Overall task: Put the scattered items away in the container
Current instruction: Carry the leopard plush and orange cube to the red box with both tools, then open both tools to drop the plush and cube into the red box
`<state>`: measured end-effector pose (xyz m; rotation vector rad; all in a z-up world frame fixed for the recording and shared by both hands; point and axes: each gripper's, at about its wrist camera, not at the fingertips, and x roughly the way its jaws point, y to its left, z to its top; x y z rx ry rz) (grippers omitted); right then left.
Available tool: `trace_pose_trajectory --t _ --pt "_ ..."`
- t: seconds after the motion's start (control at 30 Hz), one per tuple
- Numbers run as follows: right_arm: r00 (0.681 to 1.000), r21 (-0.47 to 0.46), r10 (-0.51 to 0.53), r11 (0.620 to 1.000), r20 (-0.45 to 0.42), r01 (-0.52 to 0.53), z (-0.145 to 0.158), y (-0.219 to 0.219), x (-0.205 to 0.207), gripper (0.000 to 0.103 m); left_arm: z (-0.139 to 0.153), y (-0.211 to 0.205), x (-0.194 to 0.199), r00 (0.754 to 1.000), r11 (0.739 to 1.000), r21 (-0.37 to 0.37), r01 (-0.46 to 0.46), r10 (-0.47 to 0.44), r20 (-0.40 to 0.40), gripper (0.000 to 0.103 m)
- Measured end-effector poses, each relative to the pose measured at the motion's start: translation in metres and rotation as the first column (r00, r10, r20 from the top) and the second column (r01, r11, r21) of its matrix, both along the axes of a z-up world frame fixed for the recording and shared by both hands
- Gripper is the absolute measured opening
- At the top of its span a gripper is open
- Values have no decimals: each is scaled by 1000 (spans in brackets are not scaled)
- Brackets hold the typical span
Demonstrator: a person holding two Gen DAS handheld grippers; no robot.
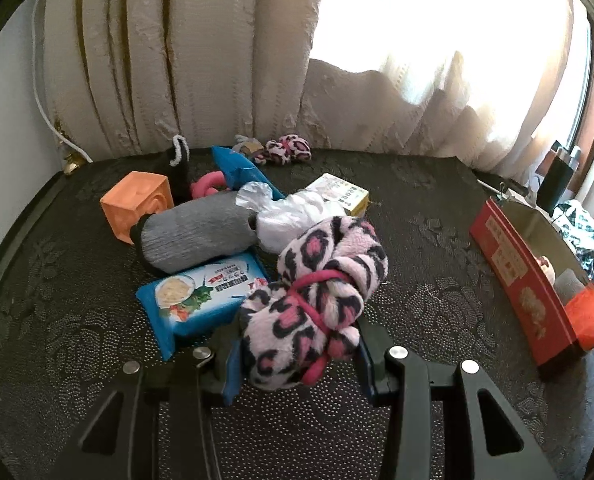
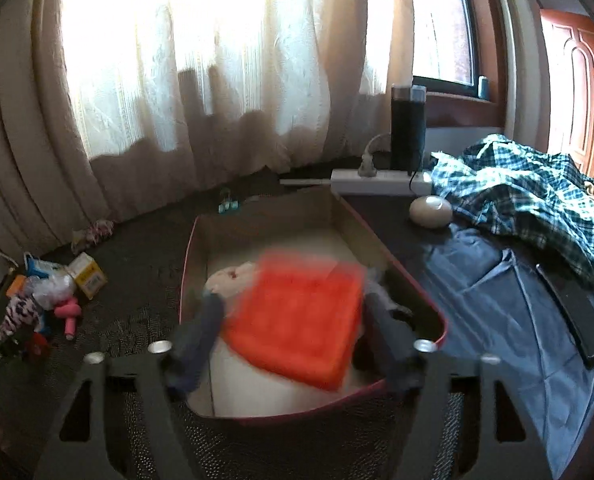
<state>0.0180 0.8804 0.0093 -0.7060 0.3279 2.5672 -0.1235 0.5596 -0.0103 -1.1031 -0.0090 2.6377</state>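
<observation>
Pink leopard-print fleece bundle [image 1: 317,300], knotted, red band, in left jaws

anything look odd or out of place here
One pink leopard-print fleece bundle lies alone by the curtain, apart from the main pile. Another sits between the left claw fingers. Nothing looks spilled or damaged.

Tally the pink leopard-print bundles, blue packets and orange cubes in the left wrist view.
Pink leopard-print fabric bundles: 2
Blue plastic packets: 2
Orange cubes: 1
Total: 5
</observation>
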Motion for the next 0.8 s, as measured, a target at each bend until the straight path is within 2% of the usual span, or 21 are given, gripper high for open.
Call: trace_pose_trajectory --t 0.2,0.4,0.6,0.8 --pt "990 -41 -101 994 -95 97 1 22 17 81 14 26 12 999 999 -10 47 -47 -27 46" --pt "967 -95 -212 975 -138 200 -4 43 30 81 25 83 27 982 982 15 186 -186 -29 46" --pt "941 -153 -290 952 -175 265 -6 60 43 82 34 147 41 942 940 61 336 -336 -2 46" --pt "902 -200 -373 921 -215 333 -4 72 60 82 47 201 56 894 891 78 447 -447 -24 46"
